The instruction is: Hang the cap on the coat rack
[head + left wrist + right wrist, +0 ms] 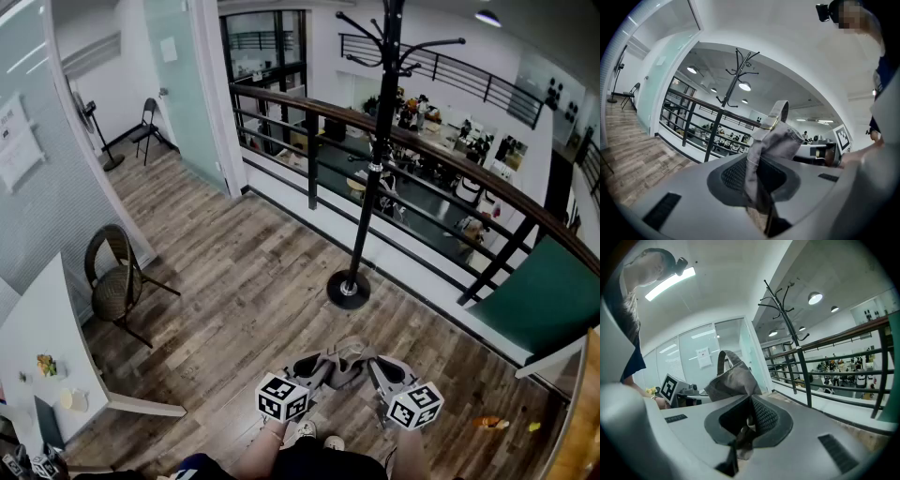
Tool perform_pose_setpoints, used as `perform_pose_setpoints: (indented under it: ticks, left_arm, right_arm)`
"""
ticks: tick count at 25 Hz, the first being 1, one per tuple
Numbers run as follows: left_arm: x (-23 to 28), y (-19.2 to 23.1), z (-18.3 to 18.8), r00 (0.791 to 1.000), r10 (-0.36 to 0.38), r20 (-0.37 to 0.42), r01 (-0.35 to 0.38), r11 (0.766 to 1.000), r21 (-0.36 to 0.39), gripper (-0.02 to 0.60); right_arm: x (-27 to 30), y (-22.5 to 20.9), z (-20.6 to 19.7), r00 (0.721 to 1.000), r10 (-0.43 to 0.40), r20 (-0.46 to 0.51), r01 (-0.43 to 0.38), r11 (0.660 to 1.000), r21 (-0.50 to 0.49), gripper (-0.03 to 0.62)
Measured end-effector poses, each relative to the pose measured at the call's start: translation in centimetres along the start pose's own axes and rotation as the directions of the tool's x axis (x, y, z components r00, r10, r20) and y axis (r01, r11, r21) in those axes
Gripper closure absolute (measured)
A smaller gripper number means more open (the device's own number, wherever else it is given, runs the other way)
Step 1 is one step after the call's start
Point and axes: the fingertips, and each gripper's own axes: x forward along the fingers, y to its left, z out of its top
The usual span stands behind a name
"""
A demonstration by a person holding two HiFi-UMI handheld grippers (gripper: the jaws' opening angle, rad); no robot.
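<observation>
A grey cloth cap [343,362] hangs between my two grippers, low in the head view above the wooden floor. My left gripper [317,367] is shut on one side of it; in the left gripper view the cap [774,140] bunches up between the pads, its strap and buckle on top. My right gripper [373,367] is shut on the other side, where the cap [731,379] rises as a grey mound past the pads. The black coat rack [382,131] stands ahead by the railing, with its round base [348,289] on the floor and empty hooks [739,63] up high.
A dark railing [441,155] with a wooden top rail runs behind the rack, over a lower hall. A wicker chair [114,281] stands at the left by a glass wall. A green panel [548,300] hangs on the railing at the right. My shoes [314,433] show below.
</observation>
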Motion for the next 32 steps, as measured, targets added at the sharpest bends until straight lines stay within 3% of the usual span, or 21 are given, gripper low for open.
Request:
perform_pose_setpoints:
  ticks: [12, 22, 32]
  left_arm:
    - [-1.1, -2.9, -0.9, 1.0, 0.018, 0.012, -0.018, 1.0, 0.011, 0.518]
    - [-2.1, -1.5, -0.8, 1.0, 0.001, 0.002, -0.001, 1.0, 0.021, 0.518]
    - [-1.5, -0.5, -1.9, 1.0, -0.012, -0.015, 0.012, 1.0, -0.007, 0.518]
  right_arm:
    - [-2.7, 0.9, -0.5, 1.0, -0.011, -0.001, 0.011, 1.0, -0.013, 0.569]
    - [-0.8, 1.1, -0.6, 0.99, -0.141, 0.026, 0.142, 0.989, -0.031, 0.566]
    - [0.2, 0.8, -1.5, 0.98, -0.197, 0.012, 0.197, 0.98, -0.039, 0.566]
